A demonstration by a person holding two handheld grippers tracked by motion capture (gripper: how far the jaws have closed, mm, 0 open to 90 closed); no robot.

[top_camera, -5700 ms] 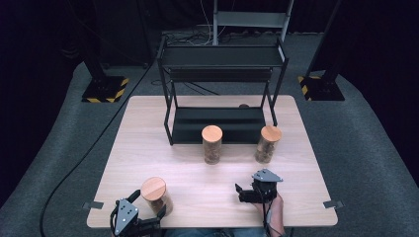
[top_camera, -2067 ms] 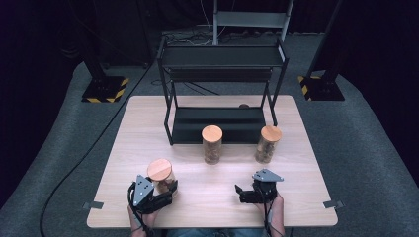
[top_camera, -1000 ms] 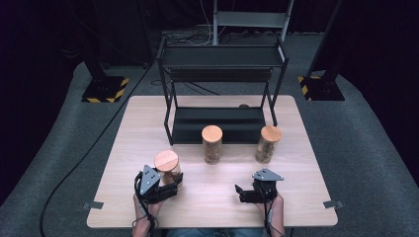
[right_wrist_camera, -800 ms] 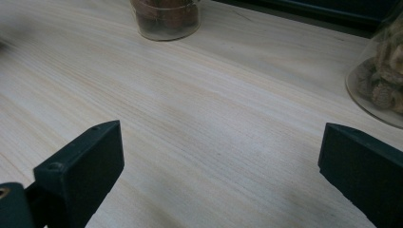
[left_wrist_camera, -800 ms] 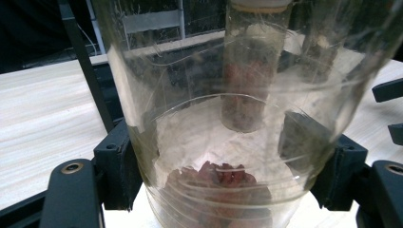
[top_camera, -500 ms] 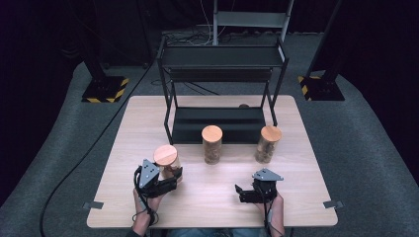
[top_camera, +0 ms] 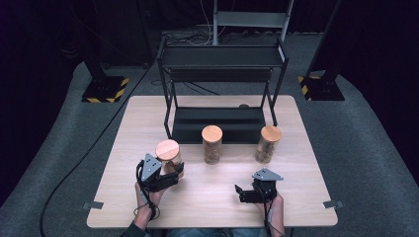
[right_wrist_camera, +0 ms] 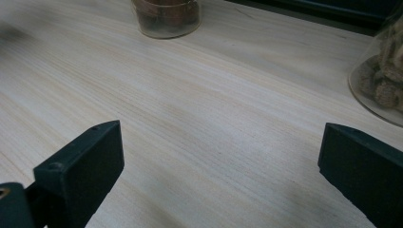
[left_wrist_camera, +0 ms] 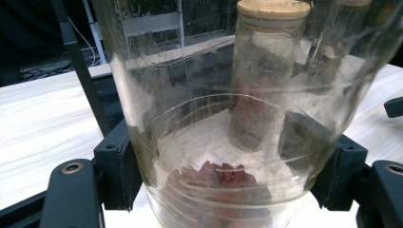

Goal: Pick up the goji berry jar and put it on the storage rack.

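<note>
My left gripper (top_camera: 172, 170) is shut on a clear glass jar (top_camera: 168, 154) with a round cork lid, left of the table's middle. In the left gripper view both black pads press the jar's (left_wrist_camera: 223, 142) lower wall, and reddish-brown pieces lie at its bottom. Two more cork-lidded jars stand in front of the black rack (top_camera: 222, 64): a middle jar (top_camera: 212, 144) and a right jar (top_camera: 268, 143). Near the front edge at the right, my right gripper (top_camera: 245, 193) is open. Its jaws (right_wrist_camera: 218, 166) stand wide over bare wood, with nothing between them.
The black two-level rack stands at the back of the wooden table (top_camera: 306, 163), its lower shelf (top_camera: 217, 123) just behind the jars. In the right gripper view, one jar's base (right_wrist_camera: 166, 16) is ahead and another (right_wrist_camera: 382, 80) is at the right edge. Cables run over the grey floor.
My left gripper has carried the jar away from the front edge and a little to the right, toward the row of jars. The right gripper has stayed where it was.
</note>
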